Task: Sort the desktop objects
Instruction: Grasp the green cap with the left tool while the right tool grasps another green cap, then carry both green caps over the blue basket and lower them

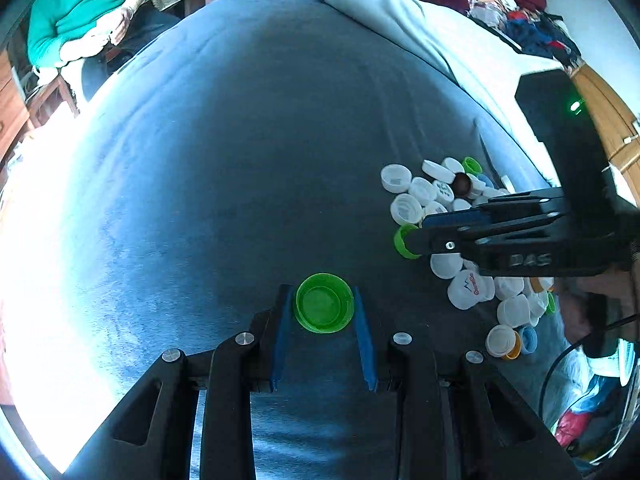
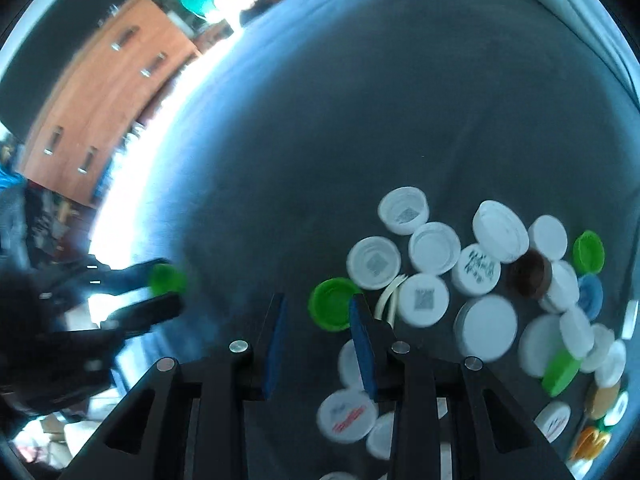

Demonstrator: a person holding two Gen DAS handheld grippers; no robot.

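Note:
My left gripper (image 1: pixel 324 300) is shut on a green bottle cap (image 1: pixel 325 303), held open side up between its blue pads just above the blue-grey cloth; the same cap shows in the right wrist view (image 2: pixel 167 279). A pile of bottle caps (image 2: pixel 476 280), mostly white with a few green, blue, brown and orange ones, lies to the right. My right gripper (image 2: pixel 318 308) is open at the pile's left edge, with another green cap (image 2: pixel 334 308) lying against its right finger. In the left wrist view that cap (image 1: pixel 402 240) sits at the right gripper's tip.
The blue-grey cloth (image 1: pixel 248 152) covers a wide soft surface. A pale blanket (image 1: pixel 384 12) and a heap of clothes (image 1: pixel 516 12) lie at the far right. A person in a green top (image 1: pixel 88 4) sits at the far left. A wooden drawer unit (image 2: pixel 104 92) stands beyond the cloth's left edge.

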